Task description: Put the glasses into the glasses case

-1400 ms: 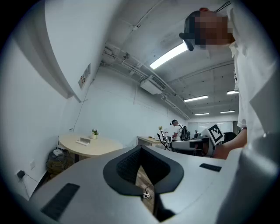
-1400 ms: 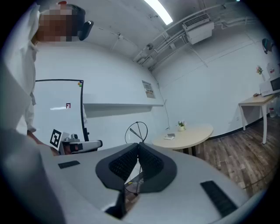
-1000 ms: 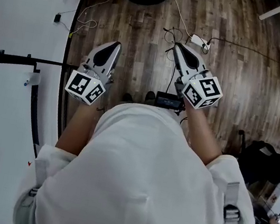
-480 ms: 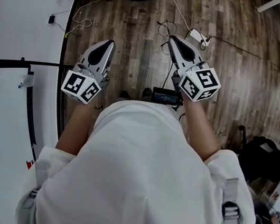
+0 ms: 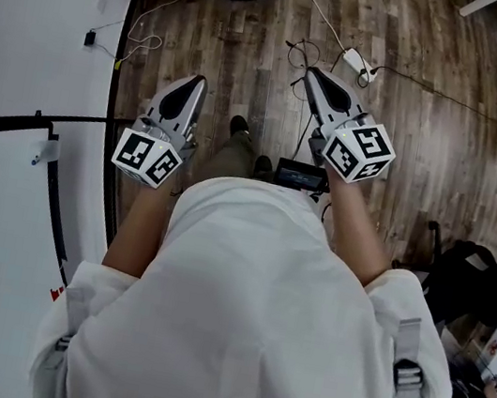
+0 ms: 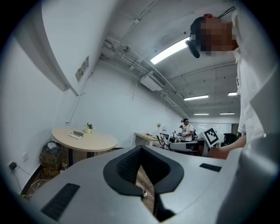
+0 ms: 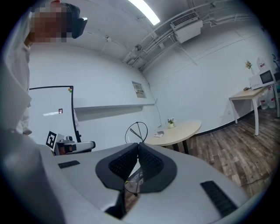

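Head view: the person, in a white shirt, holds both grippers out over a wood floor. The left gripper points forward beside the edge of a white surface. The right gripper points forward and slightly left, toward a power strip and loose cables on the floor. From this view the thin wire shapes at its tip cannot be told apart from those cables.

Left gripper view: the left gripper has its jaws closed tip to tip, with nothing between the pads. Floor shows through the gap below the tips. A round table carrying a small potted plant stands near the wall, and another person stands at desks well beyond it.

Right gripper view: the right gripper is clamped on the glasses. One round, thin-rimmed lens rises above the jaw tips; the other shows through the gap below them. The round table lies beyond, with a ceiling air-conditioning unit above it.
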`<state>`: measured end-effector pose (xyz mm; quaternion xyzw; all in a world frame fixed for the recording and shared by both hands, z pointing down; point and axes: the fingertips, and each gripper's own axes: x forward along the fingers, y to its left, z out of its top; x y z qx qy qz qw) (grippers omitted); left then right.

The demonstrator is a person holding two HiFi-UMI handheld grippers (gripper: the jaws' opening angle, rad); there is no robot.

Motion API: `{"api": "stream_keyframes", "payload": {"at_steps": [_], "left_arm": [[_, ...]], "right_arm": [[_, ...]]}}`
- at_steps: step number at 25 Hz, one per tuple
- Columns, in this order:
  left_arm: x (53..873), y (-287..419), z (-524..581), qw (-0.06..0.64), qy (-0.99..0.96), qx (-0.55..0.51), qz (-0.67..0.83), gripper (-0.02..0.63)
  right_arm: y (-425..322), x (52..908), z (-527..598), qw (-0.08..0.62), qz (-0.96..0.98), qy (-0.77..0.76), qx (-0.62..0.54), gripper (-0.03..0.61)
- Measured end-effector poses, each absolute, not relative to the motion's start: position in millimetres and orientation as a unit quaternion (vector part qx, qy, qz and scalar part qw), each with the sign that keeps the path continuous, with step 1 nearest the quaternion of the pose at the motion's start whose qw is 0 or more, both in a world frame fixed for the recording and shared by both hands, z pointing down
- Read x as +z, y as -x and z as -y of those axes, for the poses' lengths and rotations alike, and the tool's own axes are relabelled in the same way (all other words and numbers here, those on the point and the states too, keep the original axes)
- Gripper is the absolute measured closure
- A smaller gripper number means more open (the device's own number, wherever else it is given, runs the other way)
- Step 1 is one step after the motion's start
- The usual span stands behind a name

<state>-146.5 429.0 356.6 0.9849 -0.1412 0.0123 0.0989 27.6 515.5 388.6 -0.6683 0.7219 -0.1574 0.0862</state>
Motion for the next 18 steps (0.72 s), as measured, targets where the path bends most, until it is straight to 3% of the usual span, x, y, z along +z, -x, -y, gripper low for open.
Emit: {"api": "stream_keyframes", "payload": {"at_steps": [18], "left_arm": [[377.7, 61.1, -258.9, 0.124, -0.983, 0.006, 0.133, 0.605]], "right_arm": [[-115.0, 398.9, -366.2, 0.055, -0.705, 0.684, -0.18, 0.549]]}}
